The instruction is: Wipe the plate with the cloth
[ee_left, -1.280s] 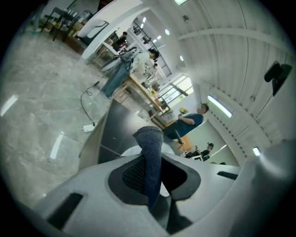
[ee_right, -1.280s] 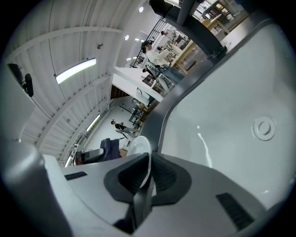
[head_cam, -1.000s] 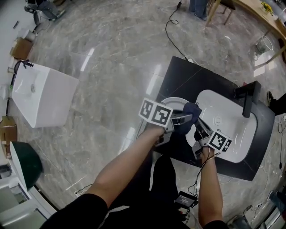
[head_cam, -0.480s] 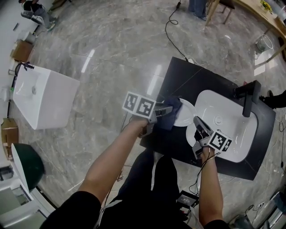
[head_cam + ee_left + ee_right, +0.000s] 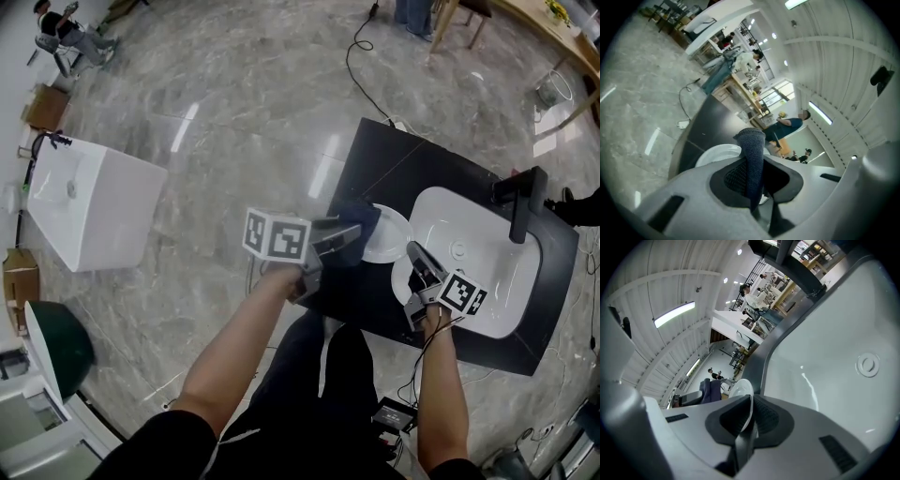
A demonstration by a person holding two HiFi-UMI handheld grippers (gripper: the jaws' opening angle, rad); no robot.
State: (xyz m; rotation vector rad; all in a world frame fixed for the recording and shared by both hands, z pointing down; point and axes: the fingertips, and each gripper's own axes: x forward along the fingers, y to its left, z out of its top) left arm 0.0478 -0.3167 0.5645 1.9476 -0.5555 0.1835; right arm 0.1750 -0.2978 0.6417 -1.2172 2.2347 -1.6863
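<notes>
**Head view.** The left gripper (image 5: pixel 349 234) is clamped on a dark blue cloth (image 5: pixel 364 217). The cloth sits at the left rim of the white plate (image 5: pixel 386 236); contact between them cannot be confirmed. The right gripper (image 5: pixel 412 253) pinches the plate's near rim and holds it over the black counter (image 5: pixel 394 164), just beside the white sink (image 5: pixel 487 281). The faucet (image 5: pixel 518 202) stands well apart. A separate white basin (image 5: pixel 84 202) and a cable (image 5: pixel 354 56) lie on the floor, clear of the work.

**Left gripper view.** The jaws press on a fold of cloth (image 5: pixel 752 154) that stands up between them. The plate (image 5: pixel 715 154) lies just beyond.

**Right gripper view.** The jaws are nearly together on the thin plate (image 5: pixel 744 397) edge. The cloth (image 5: pixel 711 390) shows past it, and the sink bowl and its drain (image 5: pixel 867 364) lie to the right.

**Progress.** Wiping appears to be under way, with the cloth at the edge of a stroke. The plate shows no visible soil, so how much remains is uncertain. Nothing blocks the cloth's path.
</notes>
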